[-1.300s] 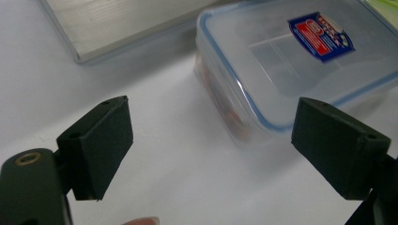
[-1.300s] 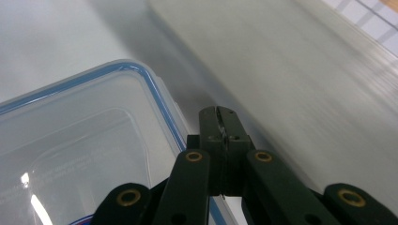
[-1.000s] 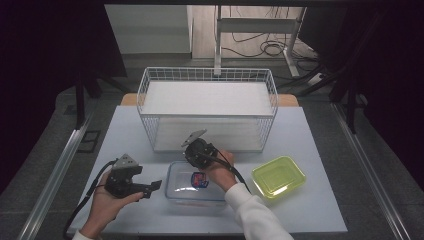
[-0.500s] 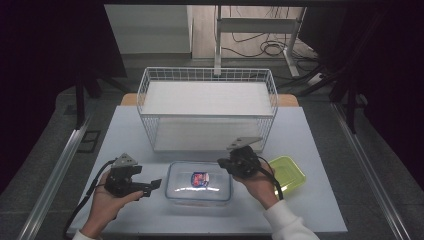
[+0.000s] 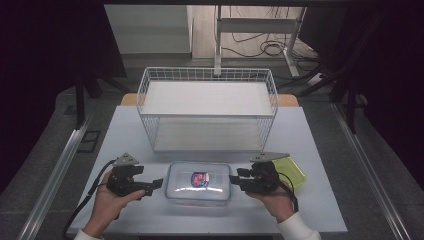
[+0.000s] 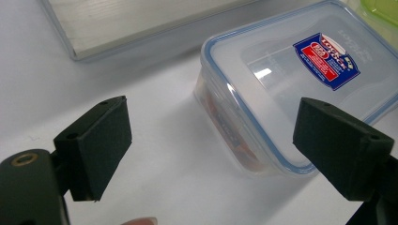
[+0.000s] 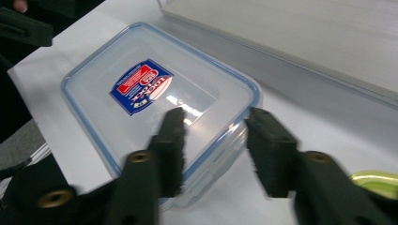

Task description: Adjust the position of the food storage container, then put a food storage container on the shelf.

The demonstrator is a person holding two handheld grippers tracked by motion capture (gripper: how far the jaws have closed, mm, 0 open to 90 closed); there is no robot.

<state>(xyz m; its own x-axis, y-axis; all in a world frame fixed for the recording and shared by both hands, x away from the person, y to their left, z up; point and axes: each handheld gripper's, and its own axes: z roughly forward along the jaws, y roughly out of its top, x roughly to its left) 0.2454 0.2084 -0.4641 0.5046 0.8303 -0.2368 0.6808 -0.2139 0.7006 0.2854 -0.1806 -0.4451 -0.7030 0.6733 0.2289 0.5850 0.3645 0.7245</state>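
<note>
Evidently the step in hand is a 2-sided grasp of the clear lidded container (image 5: 199, 181), which sits near the front edge of the surface (image 5: 310, 135), midway between its front corners and in front of the white wire basket (image 5: 207, 107). To do it well, both claws should close on opposite short ends at the same height, squeezing the walls below the blue-sealed lid rather than its side latches, so the box lifts level. The left claw (image 5: 156, 185) hangs open just off the container's left end, nothing between its jaws. The right claw (image 5: 235, 180) has just been opening; its jaws straddle the right end's rim without pressing it. A green lid (image 5: 292, 172) lies behind the right hand, clear of the grasp. Smallest, the lid's red-and-blue sticker (image 6: 327, 61) carries white lettering too blurred to read.
</note>
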